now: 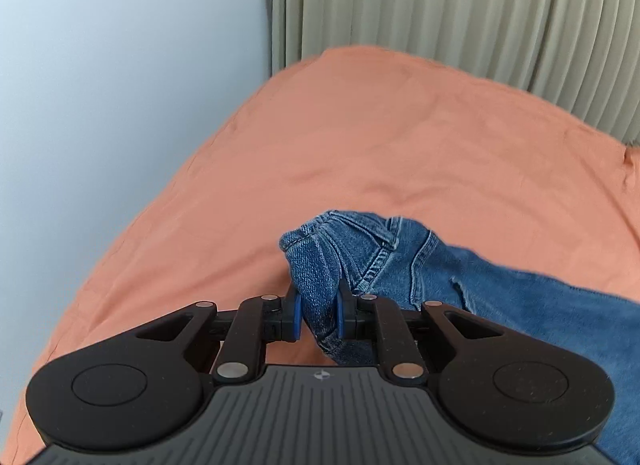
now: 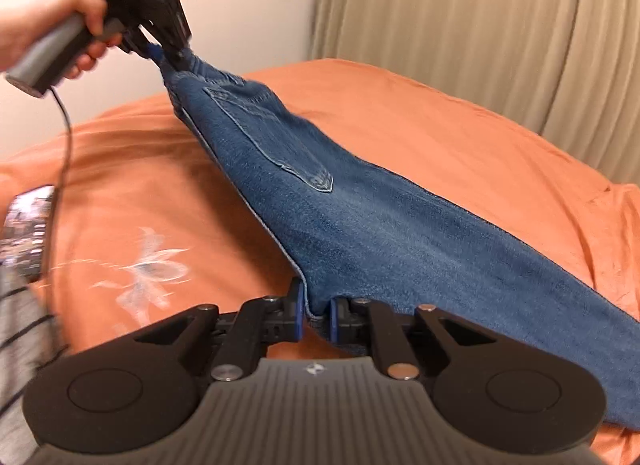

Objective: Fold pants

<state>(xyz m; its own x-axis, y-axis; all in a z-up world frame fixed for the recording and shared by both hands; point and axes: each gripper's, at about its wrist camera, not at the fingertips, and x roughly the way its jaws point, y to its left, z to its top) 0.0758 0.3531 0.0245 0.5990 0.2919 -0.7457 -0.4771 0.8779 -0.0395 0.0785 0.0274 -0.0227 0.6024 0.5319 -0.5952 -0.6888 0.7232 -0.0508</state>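
Blue denim pants [image 2: 360, 217] stretch over an orange bed. My left gripper [image 1: 318, 313] is shut on the waistband end of the pants [image 1: 320, 265], held above the bed. It also shows in the right wrist view [image 2: 168, 55], upper left, held by a hand. My right gripper [image 2: 316, 311] is shut on the pants' near edge, partway along the legs. A back pocket [image 2: 280, 145] faces up. The rest of the legs trail off to the right and down.
The orange bed sheet [image 2: 440, 113] has a white flower print [image 2: 148, 269]. A beige pleated curtain [image 1: 460, 5] hangs behind the bed and a pale wall [image 1: 120, 65] stands left. A phone [image 2: 28, 229] lies at the left edge, near striped grey cloth [image 2: 20, 345].
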